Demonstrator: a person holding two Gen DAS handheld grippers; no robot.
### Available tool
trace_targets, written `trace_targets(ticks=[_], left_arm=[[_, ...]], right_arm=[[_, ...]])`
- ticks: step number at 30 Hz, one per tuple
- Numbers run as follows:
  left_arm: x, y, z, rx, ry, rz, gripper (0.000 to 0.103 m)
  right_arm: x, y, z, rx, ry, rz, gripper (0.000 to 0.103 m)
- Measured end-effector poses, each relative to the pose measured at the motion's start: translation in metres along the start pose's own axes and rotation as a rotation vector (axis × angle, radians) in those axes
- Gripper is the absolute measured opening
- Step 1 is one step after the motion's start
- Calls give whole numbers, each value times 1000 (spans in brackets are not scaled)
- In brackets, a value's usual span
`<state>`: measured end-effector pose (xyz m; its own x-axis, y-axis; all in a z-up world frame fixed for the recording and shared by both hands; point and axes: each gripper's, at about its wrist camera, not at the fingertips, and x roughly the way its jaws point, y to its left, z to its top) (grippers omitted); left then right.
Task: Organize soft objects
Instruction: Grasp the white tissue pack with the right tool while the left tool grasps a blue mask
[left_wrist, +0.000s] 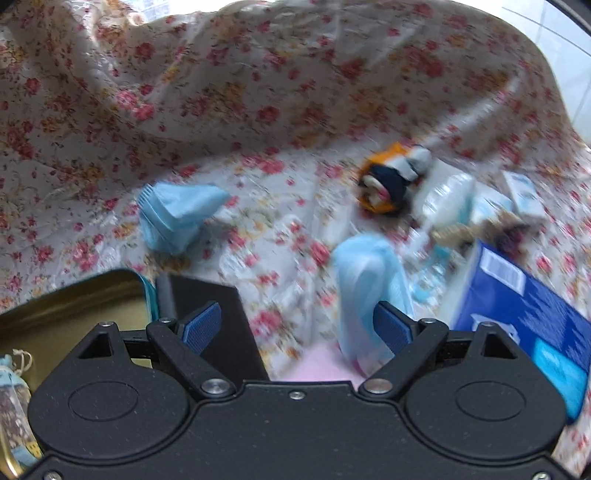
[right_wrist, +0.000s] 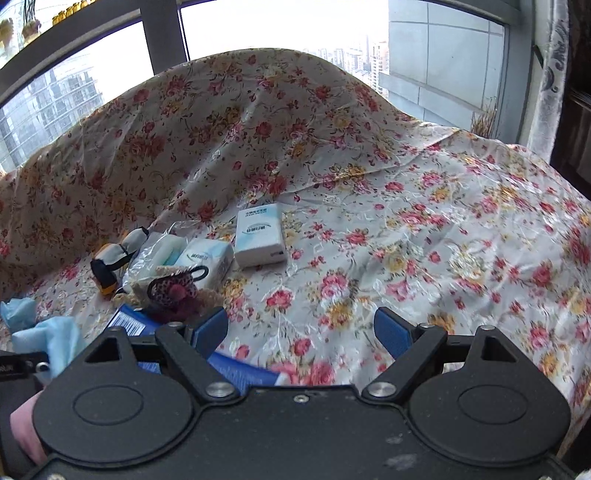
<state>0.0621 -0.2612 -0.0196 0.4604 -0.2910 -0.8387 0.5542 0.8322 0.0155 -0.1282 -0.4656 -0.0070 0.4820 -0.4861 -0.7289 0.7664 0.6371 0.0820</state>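
1. Left gripper (left_wrist: 297, 328): jaws spread wide, nothing between the pads; hangs over the floral cloth (left_wrist: 258, 110), angled down.
2. Right gripper (right_wrist: 301, 332): likewise spread and empty, over a bare stretch of the same cloth.
3. Gold tin (left_wrist: 74, 306): open, at the left gripper's near left; a small drawstring pouch (left_wrist: 14, 373) lies in it. A flat black item (left_wrist: 214, 325) sits just beside the tin.
4. Blue box (left_wrist: 528, 302): near right of the left gripper; its corner also shows under the right gripper.
5. Blue face mask, near (left_wrist: 369, 280): crumpled, just ahead of the left gripper's right finger; blurred.
6. Blue face mask, far (left_wrist: 177, 218): folded loosely, further off to the left, apart from the first.
7. Leopard scrunchie (right_wrist: 171, 290): on the blue box's far edge.
8. Tissue packs (right_wrist: 260, 234): two white packs and a clear bag, mid-cloth.
9. Orange-and-black bundle (left_wrist: 391, 181): furthest of the heap; kind unclear.
10. Step in hand, as judged: approach, nothing yet picked. The next move likely calls for lowering the left gripper onto the near mask and pinching a fold, then carrying it to the tin.
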Motion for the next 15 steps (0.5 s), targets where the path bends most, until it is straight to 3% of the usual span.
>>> trace_targets(ticks=[7, 15], left_arm=[[13, 17, 22, -59, -13, 56, 87], [17, 19, 23, -58, -14, 64, 87]], right_arm=[[57, 7, 27, -42, 21, -1, 86], [113, 21, 52, -89, 86, 25, 86]])
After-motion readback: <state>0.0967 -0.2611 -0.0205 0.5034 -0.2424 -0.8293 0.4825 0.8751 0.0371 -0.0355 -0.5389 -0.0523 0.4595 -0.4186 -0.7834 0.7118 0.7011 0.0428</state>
